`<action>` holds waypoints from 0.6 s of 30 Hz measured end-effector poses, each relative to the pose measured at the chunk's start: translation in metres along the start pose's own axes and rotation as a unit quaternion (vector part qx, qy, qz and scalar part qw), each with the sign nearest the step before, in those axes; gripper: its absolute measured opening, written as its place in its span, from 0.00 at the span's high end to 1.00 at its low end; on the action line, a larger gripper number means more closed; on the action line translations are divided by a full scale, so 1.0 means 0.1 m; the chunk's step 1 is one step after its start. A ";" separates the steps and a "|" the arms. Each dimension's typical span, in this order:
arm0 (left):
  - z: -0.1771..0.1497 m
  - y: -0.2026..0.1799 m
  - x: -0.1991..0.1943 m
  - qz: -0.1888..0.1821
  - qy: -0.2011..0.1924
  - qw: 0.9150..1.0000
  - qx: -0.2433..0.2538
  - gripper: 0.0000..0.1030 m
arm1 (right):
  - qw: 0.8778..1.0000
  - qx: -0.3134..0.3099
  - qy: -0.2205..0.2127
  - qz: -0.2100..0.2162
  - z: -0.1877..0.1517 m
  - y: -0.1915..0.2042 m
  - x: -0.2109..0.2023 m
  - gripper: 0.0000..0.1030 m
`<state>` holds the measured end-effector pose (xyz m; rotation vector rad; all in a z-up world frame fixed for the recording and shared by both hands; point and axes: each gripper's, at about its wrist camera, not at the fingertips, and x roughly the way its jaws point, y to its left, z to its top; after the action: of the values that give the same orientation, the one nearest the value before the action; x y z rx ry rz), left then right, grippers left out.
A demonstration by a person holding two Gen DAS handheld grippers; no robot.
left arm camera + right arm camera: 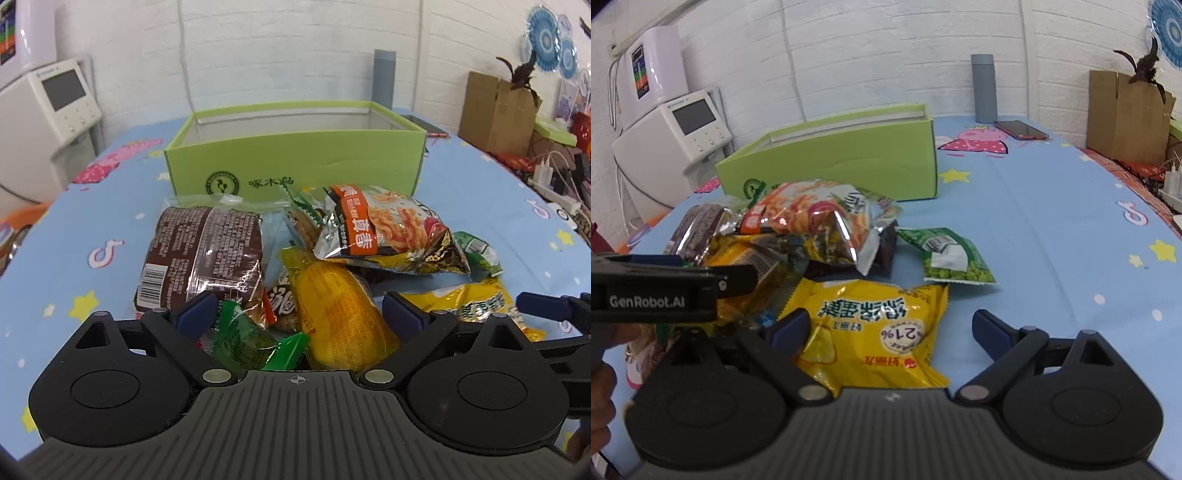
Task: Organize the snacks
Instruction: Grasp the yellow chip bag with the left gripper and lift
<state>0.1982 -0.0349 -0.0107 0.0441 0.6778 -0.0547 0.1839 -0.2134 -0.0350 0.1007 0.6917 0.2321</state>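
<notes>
Overhead: cartoon-print blue tablecloth [1052,229], white-brick wall [886,48].

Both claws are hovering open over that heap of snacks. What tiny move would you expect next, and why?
Probably the right gripper eases down and closes on the yellow chip bag. Its jaws are open, the bag lies flat between them, nearest and uncovered, apart from the tangled pile. The green box behind stands open to receive it. The left gripper is open too.

Lime-green box [295,162], yellow chip bag [871,332], star-dotted pale blue tablecloth [1052,240].
</notes>
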 end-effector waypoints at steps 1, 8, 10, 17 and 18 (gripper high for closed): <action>0.00 0.01 0.01 0.005 -0.001 1.000 0.006 0.13 | 1.000 0.012 0.001 -0.001 -0.01 -0.06 -0.01 0.09; 0.00 0.22 0.11 0.074 -0.001 0.997 0.028 0.11 | 0.999 0.034 0.003 -0.007 -0.10 -0.21 -0.11 0.09; 0.01 0.29 0.13 0.083 0.007 0.996 0.030 0.11 | 1.000 0.030 0.002 -0.005 -0.12 -0.19 -0.13 0.09; 0.10 0.26 -0.43 -0.035 -0.041 0.998 -0.020 0.12 | 0.999 0.023 -0.042 -0.009 -0.05 -0.26 -0.45 0.09; 0.11 0.24 -0.46 -0.058 -0.041 0.997 -0.029 0.12 | 0.999 0.022 -0.046 -0.013 -0.05 -0.28 -0.47 0.09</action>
<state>0.1710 -0.0102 0.0272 -0.0538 0.5994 -0.1469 0.1508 -0.2517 -0.0141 0.1440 0.6063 0.1862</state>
